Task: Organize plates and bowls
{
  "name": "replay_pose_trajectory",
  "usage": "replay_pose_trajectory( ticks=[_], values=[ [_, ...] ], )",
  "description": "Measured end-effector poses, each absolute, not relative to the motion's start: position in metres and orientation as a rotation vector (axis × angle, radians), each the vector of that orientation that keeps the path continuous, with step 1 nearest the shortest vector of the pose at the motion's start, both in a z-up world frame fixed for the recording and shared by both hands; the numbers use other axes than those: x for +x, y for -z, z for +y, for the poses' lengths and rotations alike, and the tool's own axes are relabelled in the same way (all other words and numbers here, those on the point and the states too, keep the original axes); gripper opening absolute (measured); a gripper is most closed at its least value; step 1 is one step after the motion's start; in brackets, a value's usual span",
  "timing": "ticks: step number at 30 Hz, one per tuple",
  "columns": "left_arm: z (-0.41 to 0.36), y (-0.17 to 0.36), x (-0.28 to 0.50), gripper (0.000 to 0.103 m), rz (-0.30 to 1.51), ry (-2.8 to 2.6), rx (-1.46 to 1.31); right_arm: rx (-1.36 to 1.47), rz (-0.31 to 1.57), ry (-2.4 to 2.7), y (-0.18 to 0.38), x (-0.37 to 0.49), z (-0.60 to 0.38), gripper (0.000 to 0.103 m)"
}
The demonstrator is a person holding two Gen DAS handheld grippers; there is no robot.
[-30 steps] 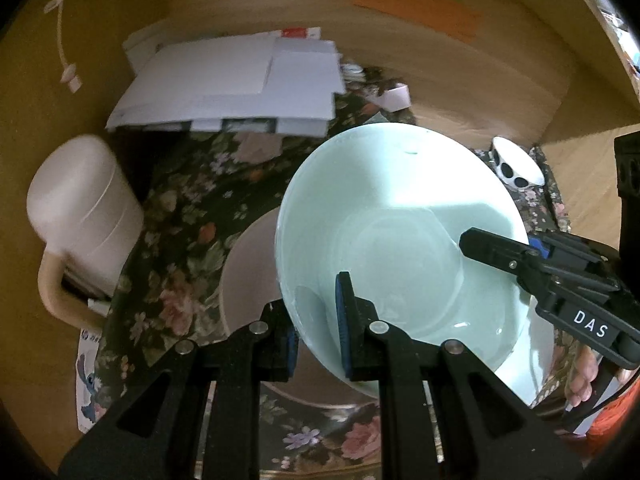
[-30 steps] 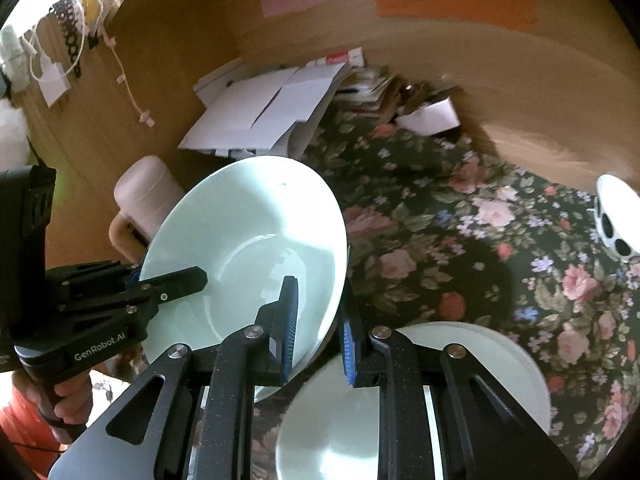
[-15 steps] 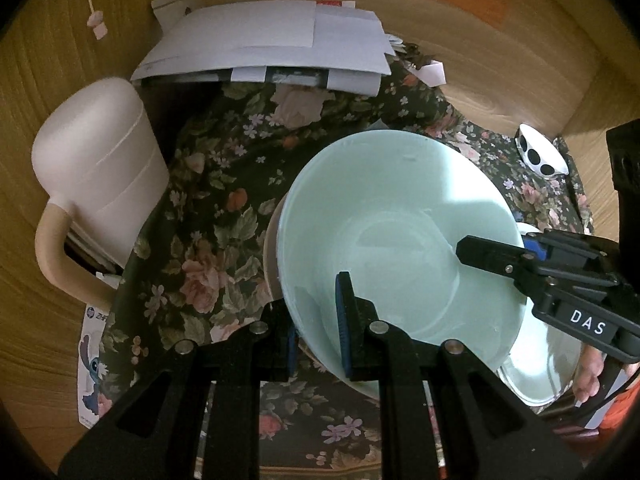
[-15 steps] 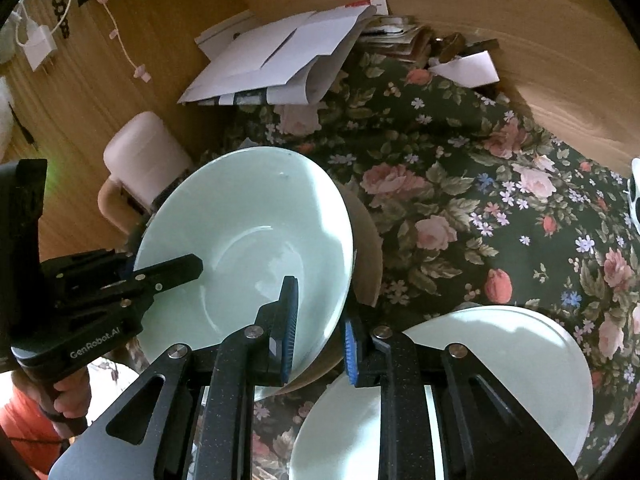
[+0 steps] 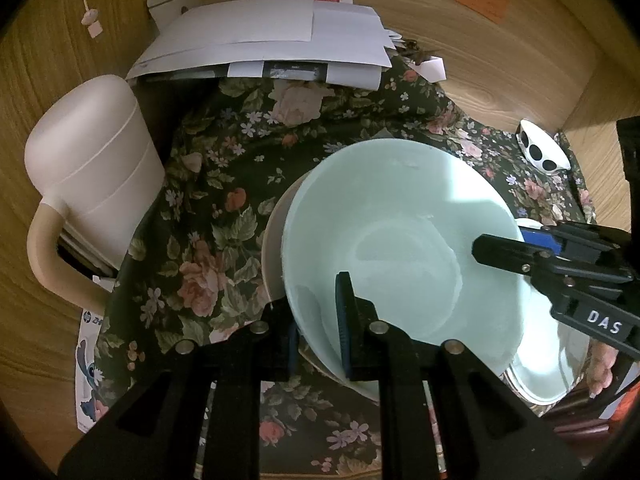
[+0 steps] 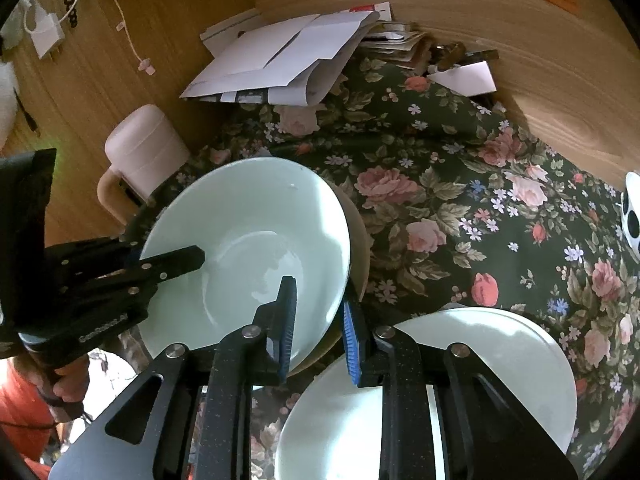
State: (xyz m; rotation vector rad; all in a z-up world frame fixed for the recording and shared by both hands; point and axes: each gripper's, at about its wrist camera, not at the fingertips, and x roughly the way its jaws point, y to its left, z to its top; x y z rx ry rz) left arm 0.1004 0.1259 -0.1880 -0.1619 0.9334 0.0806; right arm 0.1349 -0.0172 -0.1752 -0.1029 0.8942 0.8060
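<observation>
A pale green bowl (image 5: 400, 240) (image 6: 248, 240) rests tilted in a beige bowl (image 5: 274, 248) (image 6: 360, 248) on the floral cloth (image 5: 224, 216). My left gripper (image 5: 318, 332) is shut on the green bowl's near rim, one finger inside and one outside. My right gripper (image 6: 318, 332) is shut on the opposite rim in the same way. Each gripper shows in the other's view, the right gripper (image 5: 512, 248) at the bowl's right side and the left gripper (image 6: 160, 268) at its left. A pale green plate (image 6: 500, 360) (image 5: 552, 364) lies flat just right of the bowls.
A cream lidded jug (image 5: 88, 168) (image 6: 144, 148) stands at the left by the wooden wall. Stacked white papers (image 5: 272, 40) (image 6: 288, 56) lie at the back. A small white dish with black dots (image 5: 540, 148) (image 6: 632, 216) sits far right. A person's hand (image 6: 68, 384) holds the left gripper.
Both grippers have come down with the green bowl, from tilted above the beige bowl to sitting in it. Their hold on the rim looks the same.
</observation>
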Motion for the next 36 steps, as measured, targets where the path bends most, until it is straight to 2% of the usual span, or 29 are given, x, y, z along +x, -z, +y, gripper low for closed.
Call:
replay_pose_trajectory(
  ticks=[2,5,6,9,12,15,19,27,31,36],
  values=[
    [0.125,0.188,0.102,0.016,0.932,-0.087,-0.157,-0.100,0.892,-0.803,0.173,0.136,-0.019,0.021],
    [0.125,0.188,0.105,0.016,0.936,-0.088,-0.146,-0.132,0.855,-0.789,0.168,0.133,-0.022,0.036],
    [0.125,0.188,0.106,0.022,0.936,-0.084,-0.146,-0.141,0.838,-0.793,0.165,0.132,-0.023,0.041],
    [0.123,0.182,0.109,0.023,0.931,-0.091,-0.142,-0.156,0.794,-0.789,0.156,0.129,-0.027,0.048],
    [0.120,0.176,0.113,0.040,0.927,-0.093,-0.126,-0.157,0.782,-0.783,0.153,0.130,-0.031,0.048],
    [0.120,0.171,0.115,0.047,0.911,-0.104,-0.121,-0.139,0.785,-0.772,0.153,0.134,-0.038,0.048],
    [0.116,0.153,0.114,0.063,0.847,-0.097,-0.106,-0.107,0.782,-0.742,0.150,0.142,-0.052,0.048],
    [0.090,0.118,0.131,0.068,0.762,-0.049,-0.064,-0.050,0.740,-0.629,0.136,0.165,-0.098,0.049],
    [0.070,0.110,0.147,0.070,0.748,-0.009,-0.043,-0.019,0.720,-0.551,0.131,0.178,-0.129,0.058],
    [0.036,0.105,0.178,0.072,0.747,0.062,-0.014,0.010,0.706,-0.449,0.129,0.195,-0.169,0.060]
  ],
)
